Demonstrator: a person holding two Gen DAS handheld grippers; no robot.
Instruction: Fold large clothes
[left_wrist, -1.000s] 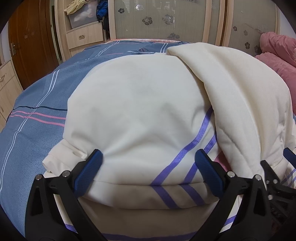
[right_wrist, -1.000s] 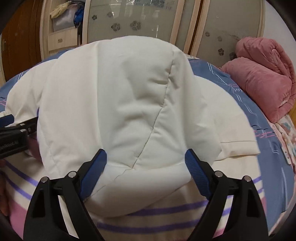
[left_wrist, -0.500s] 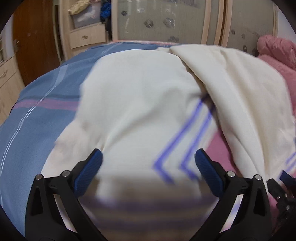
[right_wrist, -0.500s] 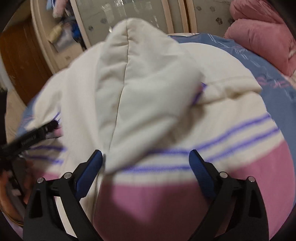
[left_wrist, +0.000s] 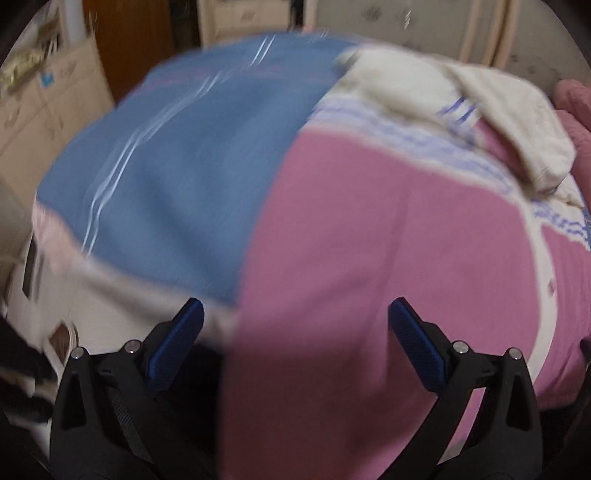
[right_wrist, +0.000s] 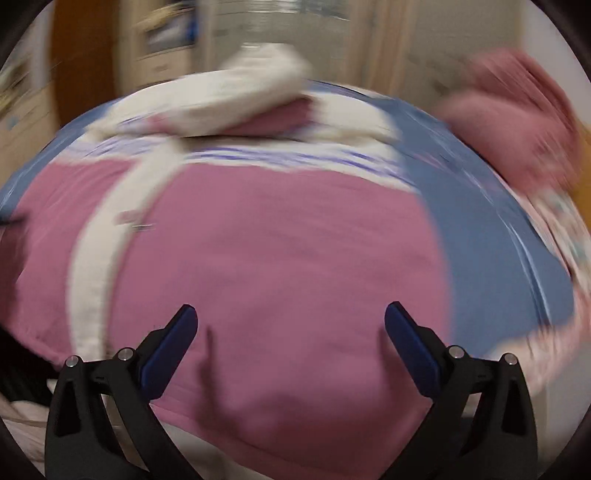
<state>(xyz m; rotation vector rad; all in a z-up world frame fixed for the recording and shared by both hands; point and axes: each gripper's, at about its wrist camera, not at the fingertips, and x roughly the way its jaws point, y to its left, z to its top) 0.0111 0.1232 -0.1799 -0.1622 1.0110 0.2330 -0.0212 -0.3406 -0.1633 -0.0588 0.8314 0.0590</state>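
Jacket (left_wrist: 388, 236) is on the bed (left_wrist: 177, 155), spread flat: pink body fills the centre and lower right of the left wrist frame, cream top with purple stripes and the cream hood (left_wrist: 517, 122) bunched at upper right. In the right wrist frame the pink panel fills the middle, with a cream front strip (right_wrist: 99, 258) running down the left and the hood heaped at top centre.

Left gripper (left_wrist: 295, 343): jaws wide apart, nothing between the pads, hovering at the near hem where the pink edge meets the blue sheet. Right gripper (right_wrist: 291, 339): jaws opening, no cloth pinched between them; pink fabric only lies behind. So I'm holding nothing right now.

My read on the layout: the top end sits folded over itself at the far side, and both grippers sit low in frame over the near hem, spaced to take it at two points for the next fold. That's a judgement, not a seen action.

Risk: padded fabric is thick and soft, so a shallow pinch may catch only the top layer.

Both frames are motion-blurred. No brand or writing readable on the jacket; a small mark beside the front strip is too smeared to read. Cardboard box (left_wrist: 44, 110) at upper left carries a blue mark, illegible.
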